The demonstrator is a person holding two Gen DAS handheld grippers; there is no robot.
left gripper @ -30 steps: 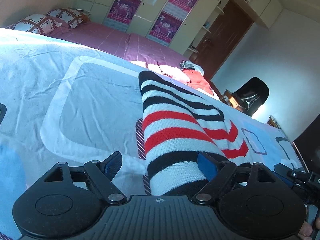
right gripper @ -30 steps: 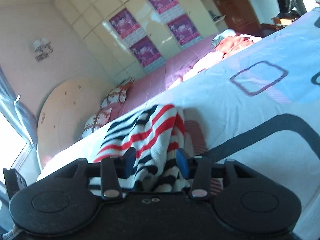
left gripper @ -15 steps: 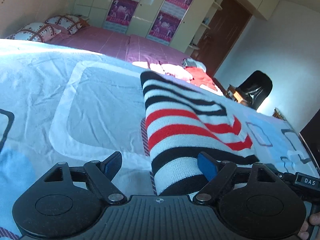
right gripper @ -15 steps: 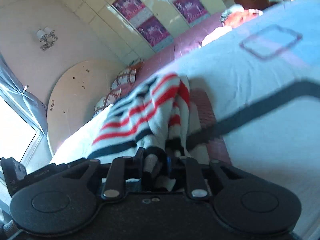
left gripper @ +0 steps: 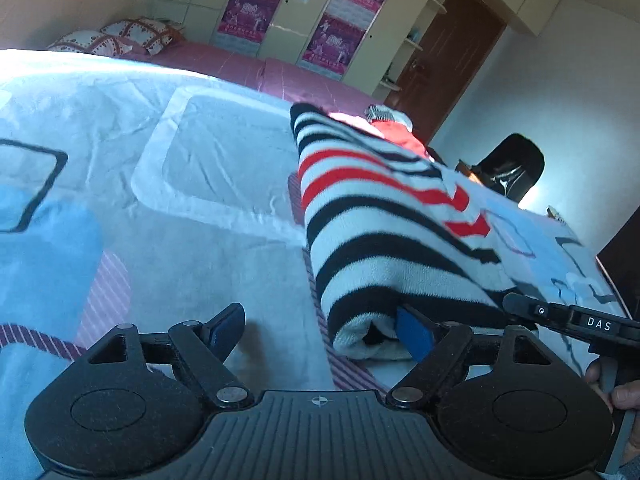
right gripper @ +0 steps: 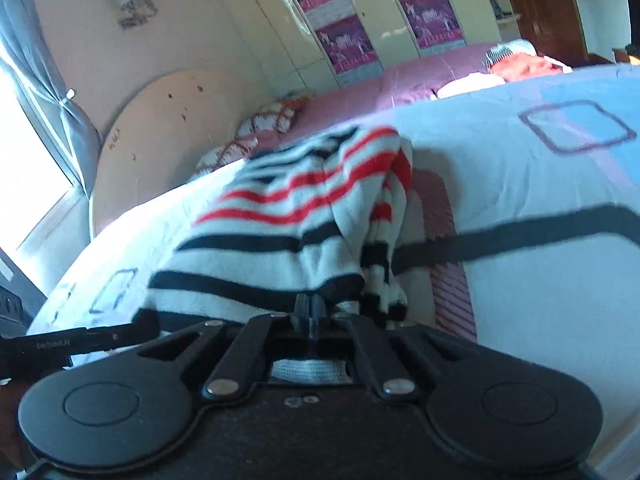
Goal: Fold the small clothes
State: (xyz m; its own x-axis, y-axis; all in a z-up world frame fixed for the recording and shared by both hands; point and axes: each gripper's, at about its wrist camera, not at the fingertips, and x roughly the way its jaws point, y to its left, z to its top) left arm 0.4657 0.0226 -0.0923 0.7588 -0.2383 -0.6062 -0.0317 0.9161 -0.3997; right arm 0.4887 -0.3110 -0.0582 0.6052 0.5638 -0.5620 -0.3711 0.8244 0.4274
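two grippers on one striped sweater, and they stand very differently. the right gripper is clenched on the near hem of the knit, fingers pinched together with white-and-black fabric bunched between and around them. the sweater runs forward and to the left of it, black bands close in, red bands farther out, with a loose fold hanging just right of the pinch. the left gripper is spread wide and grasps nothing: its left finger sits over bare bedspread, while its right blue pad is tucked at the rolled near end of the sweater, touching or just beside it. the garment stretches ahead and to the right from that pad, lying on the pale blue patterned cover. beyond it, far ahead, a small pile of red clothes sits on the pink bed.
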